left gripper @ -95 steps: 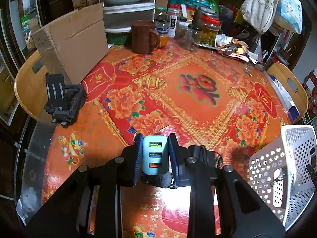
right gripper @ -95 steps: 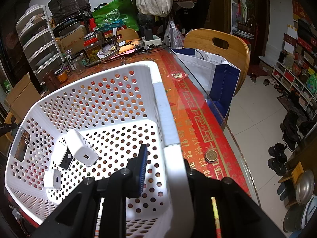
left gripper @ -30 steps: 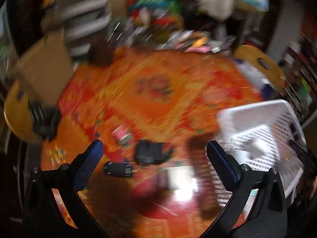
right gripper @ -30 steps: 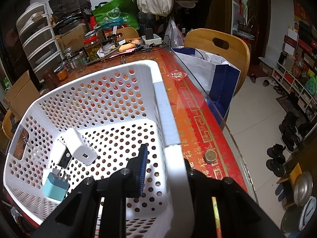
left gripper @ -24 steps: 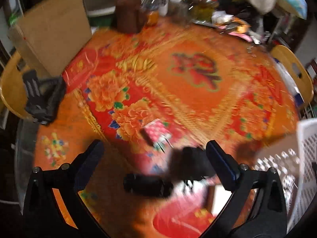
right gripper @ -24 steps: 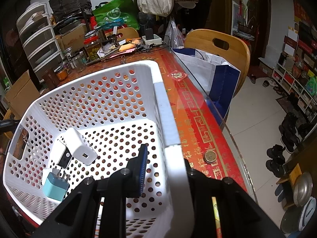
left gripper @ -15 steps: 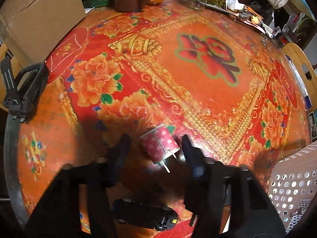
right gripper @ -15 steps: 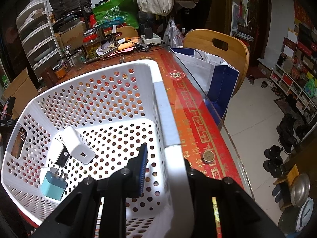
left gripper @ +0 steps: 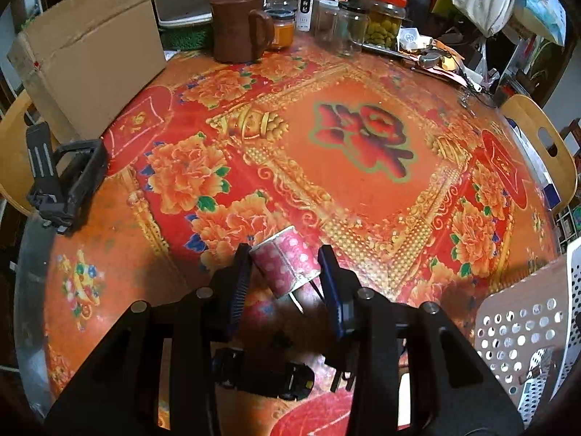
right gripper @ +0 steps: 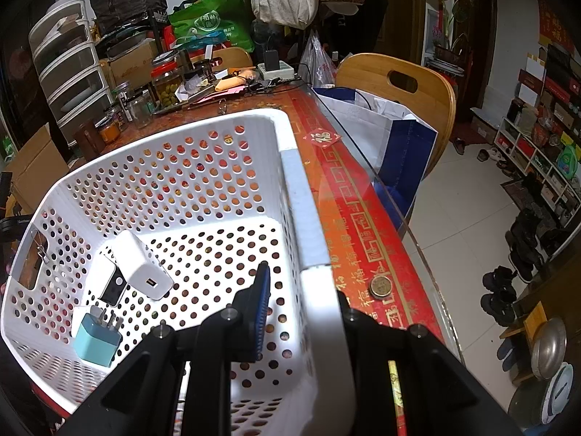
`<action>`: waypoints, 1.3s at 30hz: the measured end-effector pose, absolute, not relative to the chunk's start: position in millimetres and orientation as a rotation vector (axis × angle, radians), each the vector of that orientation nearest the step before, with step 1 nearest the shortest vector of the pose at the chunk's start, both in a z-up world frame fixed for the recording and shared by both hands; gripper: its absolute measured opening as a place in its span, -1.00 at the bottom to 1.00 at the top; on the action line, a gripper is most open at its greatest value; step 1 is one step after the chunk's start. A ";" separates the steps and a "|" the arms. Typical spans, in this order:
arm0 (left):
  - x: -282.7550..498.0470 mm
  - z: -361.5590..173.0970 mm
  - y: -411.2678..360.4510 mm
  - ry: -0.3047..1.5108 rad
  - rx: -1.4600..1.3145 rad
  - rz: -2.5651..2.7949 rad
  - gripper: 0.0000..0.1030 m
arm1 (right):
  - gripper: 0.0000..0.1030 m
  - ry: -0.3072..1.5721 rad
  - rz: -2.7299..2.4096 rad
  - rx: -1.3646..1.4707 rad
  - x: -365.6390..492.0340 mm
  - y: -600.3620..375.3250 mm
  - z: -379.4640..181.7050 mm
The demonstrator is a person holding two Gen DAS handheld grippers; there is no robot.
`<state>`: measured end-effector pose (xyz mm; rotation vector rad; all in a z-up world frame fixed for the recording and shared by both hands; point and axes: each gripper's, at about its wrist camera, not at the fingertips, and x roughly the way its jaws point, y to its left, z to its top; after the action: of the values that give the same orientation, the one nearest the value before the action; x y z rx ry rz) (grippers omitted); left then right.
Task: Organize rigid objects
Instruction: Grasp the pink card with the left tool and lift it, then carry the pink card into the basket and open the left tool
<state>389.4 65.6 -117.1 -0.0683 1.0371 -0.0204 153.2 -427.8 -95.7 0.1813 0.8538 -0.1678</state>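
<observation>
A pink polka-dot plug charger [left gripper: 287, 267] lies on the red flowered tablecloth, prongs toward me. My left gripper [left gripper: 285, 276] points down at it, and both pads touch its sides. Beneath this gripper lie a long black gadget [left gripper: 261, 378] and a black charger [left gripper: 339, 367]. My right gripper [right gripper: 301, 290] is shut on the near right wall of the white perforated basket [right gripper: 301, 196], one finger inside and the other hidden behind the wall. Inside the basket lie a white charger [right gripper: 139, 265], a black-and-white one [right gripper: 109, 283] and a light blue one [right gripper: 96, 339].
A black phone holder [left gripper: 61, 185] sits at the table's left edge, next to a cardboard box [left gripper: 90, 58]. A brown mug [left gripper: 239, 27] and jars [left gripper: 381, 18] line the back. Wooden chairs [left gripper: 541, 152] stand around. A coin [right gripper: 380, 286] lies by the glass edge, beside a bag [right gripper: 392, 138].
My left gripper let the light blue charger go into the basket, swung left and down over the table, and closed from wide open around the pink charger. The right gripper has kept still.
</observation>
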 end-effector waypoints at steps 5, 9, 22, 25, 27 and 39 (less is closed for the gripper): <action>371.3 -88.3 59.6 0.984 -0.049 -0.038 -0.32 | -0.59 0.852 -0.166 0.179 153.8 -427.5 -95.1; 351.5 -56.2 46.6 0.926 -0.011 -0.063 -0.32 | -0.59 0.853 -0.163 0.177 154.9 -426.8 -95.0; 309.9 3.8 -1.0 0.841 0.062 -0.123 -0.32 | -0.59 0.848 -0.149 0.177 155.3 -425.5 -96.5; 301.1 13.1 -18.8 0.831 0.083 -0.154 -0.32 | -0.59 0.847 -0.144 0.179 155.5 -425.6 -96.3; 296.5 17.7 -32.2 0.824 0.100 -0.173 -0.32 | -0.59 0.847 -0.142 0.178 155.5 -425.7 -96.1; 259.8 -0.2 -165.3 0.942 0.340 -0.421 -0.32 | -0.59 0.846 -0.140 0.180 156.3 -425.4 -95.4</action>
<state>259.8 -165.3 -0.2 0.3401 0.9422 -0.4208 156.3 -425.4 -95.4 0.1798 0.8459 -0.1404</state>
